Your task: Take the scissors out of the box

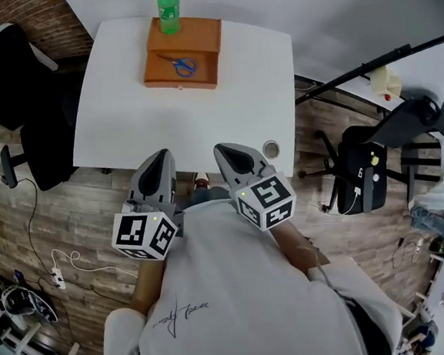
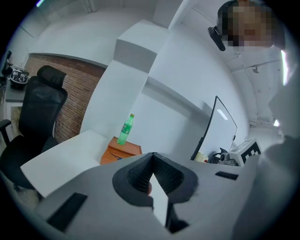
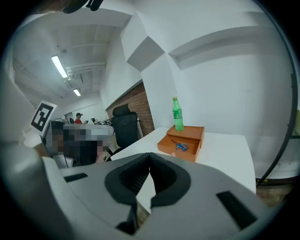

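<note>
An orange box (image 1: 181,54) sits at the far end of the white table (image 1: 162,116), its drawer pulled out toward me. Blue-handled scissors (image 1: 181,64) lie in the drawer. In the right gripper view the scissors (image 3: 182,146) also show inside the box (image 3: 183,142). My left gripper (image 1: 159,161) and right gripper (image 1: 228,154) hover side by side at the table's near edge, well short of the box. Both are shut, tips meeting, with nothing between them. In the left gripper view only the box's corner (image 2: 123,153) shows above the left gripper (image 2: 152,154).
A green bottle (image 1: 169,9) stands on top of the box. A small round cap (image 1: 271,148) lies near the table's front right corner. A black office chair (image 1: 13,90) stands left of the table, another chair (image 1: 364,172) and a stand on the right.
</note>
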`<state>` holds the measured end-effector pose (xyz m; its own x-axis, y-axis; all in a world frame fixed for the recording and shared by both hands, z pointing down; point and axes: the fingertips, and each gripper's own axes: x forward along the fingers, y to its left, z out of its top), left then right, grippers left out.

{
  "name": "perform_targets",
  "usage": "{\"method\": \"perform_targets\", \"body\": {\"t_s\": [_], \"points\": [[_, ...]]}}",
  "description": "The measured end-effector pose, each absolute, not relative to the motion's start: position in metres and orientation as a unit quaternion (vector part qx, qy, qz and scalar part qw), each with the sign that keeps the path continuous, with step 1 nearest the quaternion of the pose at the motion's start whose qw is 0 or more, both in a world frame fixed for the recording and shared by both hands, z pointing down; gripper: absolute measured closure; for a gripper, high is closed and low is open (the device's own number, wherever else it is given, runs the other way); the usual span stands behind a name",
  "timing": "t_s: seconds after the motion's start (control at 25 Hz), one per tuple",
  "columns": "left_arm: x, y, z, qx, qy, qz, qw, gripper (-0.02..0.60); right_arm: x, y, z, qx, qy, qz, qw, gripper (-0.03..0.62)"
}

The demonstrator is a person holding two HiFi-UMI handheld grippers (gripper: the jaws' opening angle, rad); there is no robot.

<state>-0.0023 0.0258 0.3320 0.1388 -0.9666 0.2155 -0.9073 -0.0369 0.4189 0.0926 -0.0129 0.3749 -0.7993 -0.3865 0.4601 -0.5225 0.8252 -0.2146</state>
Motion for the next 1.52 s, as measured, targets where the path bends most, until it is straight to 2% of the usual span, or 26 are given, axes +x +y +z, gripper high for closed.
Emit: {"method": "perform_targets", "body": {"t_s": [0.76, 1.08, 1.24, 1.52], "points": [[-0.042, -0.058, 0.341, 0.762, -0.597, -0.043, 0.247, 0.574, 0.059, -0.099, 0.395, 0.296, -0.911, 0.153, 0.243, 0.585], [-0.072, -0.088, 0.345, 0.781, -0.572, -0.033, 0.250, 0.574, 0.029, -0.123, 0.412, 0.302, -0.899, 0.160, 0.274, 0.585], [-0.086, -0.095, 0.346, 0.790, -0.573, -0.007, 0.219, 0.574, 0.017, -0.133, 0.422, 0.299, -0.893, 0.167, 0.293, 0.585], [-0.095, -0.102, 0.355, 0.806, -0.542, -0.011, 0.237, 0.574, 0.002, -0.145, 0.432, 0.283, -0.889, 0.154, 0.325, 0.585]]}}
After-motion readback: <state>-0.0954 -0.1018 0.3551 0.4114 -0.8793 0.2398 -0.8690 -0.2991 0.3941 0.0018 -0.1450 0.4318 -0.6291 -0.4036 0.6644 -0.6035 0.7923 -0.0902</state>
